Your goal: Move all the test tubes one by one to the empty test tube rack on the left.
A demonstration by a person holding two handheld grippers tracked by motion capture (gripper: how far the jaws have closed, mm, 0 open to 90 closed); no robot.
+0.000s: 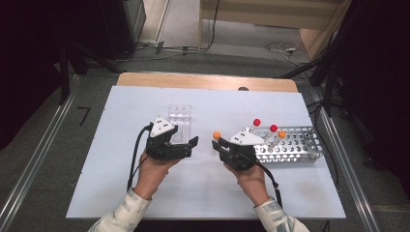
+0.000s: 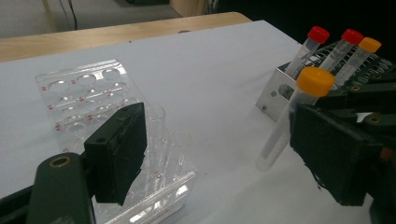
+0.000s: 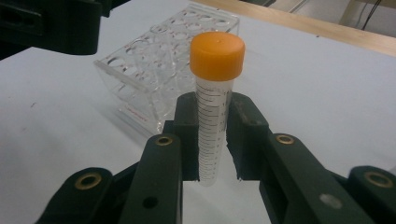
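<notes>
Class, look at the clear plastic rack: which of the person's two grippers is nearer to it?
Left. The left gripper sits right at the clear rack, one jaw against its near side. The right gripper holds an orange-capped tube off to the rack's right, apart from it.

Bright even overhead light on the table (image 1: pixel 145 193) — dark surroundings, soft shadows, slightly blurry close-ups

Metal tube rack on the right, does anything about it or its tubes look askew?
The perforated metal tube rack sits flat. Its two red-capped tubes and one orange-capped tube lean at a slant rather than upright; nothing looks spilled or broken.
</notes>
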